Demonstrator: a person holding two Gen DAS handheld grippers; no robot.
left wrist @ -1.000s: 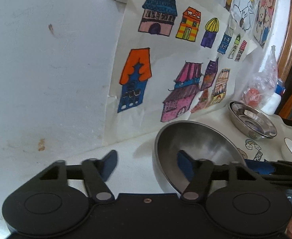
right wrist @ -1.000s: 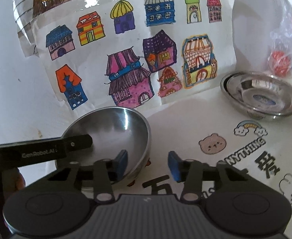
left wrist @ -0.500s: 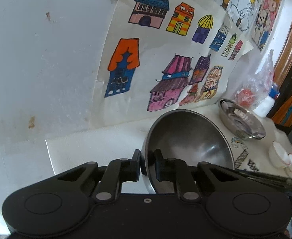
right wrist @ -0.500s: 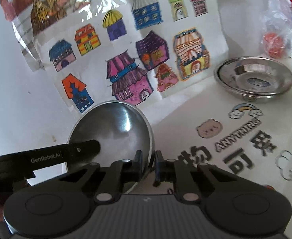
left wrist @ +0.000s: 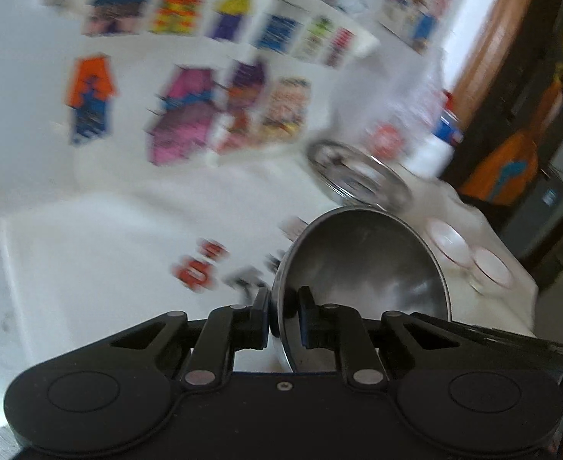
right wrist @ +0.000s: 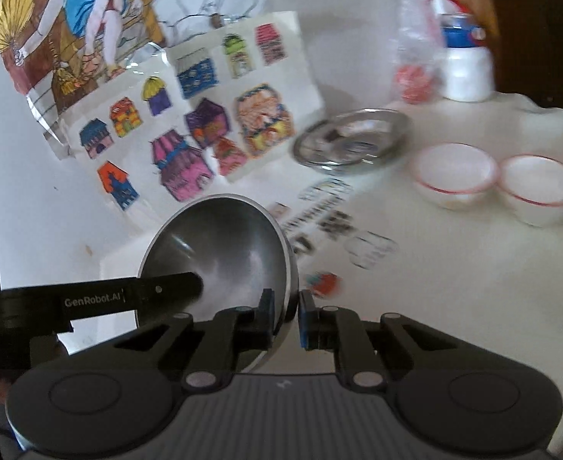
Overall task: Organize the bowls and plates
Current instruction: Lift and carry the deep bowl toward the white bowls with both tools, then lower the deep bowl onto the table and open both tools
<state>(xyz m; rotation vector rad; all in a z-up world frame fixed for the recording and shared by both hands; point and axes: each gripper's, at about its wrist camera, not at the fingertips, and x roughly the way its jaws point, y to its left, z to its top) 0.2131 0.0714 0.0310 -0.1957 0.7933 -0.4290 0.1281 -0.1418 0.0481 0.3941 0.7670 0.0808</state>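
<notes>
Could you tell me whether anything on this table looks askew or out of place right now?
The large steel bowl is tipped steeply on edge, its opening turned sideways. The left gripper and the right gripper each pinch its rim. The steel dish and two white bowls sit upright; nothing looks spilled.

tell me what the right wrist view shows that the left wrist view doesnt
Only the right wrist view: the left gripper's finger from the side, reaching into the steel bowl, and a figure drawing on the wall.

Only the left wrist view: an orange and blue item beyond the table's far edge.

Both: each gripper, left and right, shut on the bowl's rim, the flat steel dish, two white red-rimmed bowls, the white bottle, and the house drawings.
</notes>
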